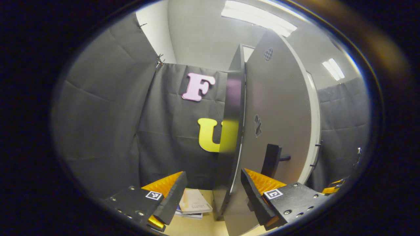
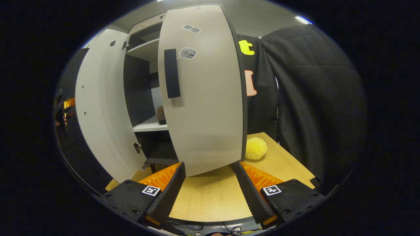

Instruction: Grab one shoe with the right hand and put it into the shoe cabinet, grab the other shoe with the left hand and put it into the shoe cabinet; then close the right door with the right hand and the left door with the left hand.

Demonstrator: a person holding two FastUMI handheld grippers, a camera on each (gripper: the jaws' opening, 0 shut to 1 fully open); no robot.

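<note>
Right door (image 2: 203, 98) beyond open right claw (image 2: 208, 193)

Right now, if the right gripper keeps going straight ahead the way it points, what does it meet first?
Most likely the right door of the cabinet: its lower edge sits just beyond the open right gripper, above the table. Depth is uncertain.

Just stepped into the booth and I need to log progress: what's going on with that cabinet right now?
A person is closing a shoe cabinet with two handheld tools. The right tool is open, facing the right door, which stands partly swung. The left tool is open too, straddling the edge of the left door. A dark object, likely a shoe, sits on the shelf inside. Both doors remain open.
</note>
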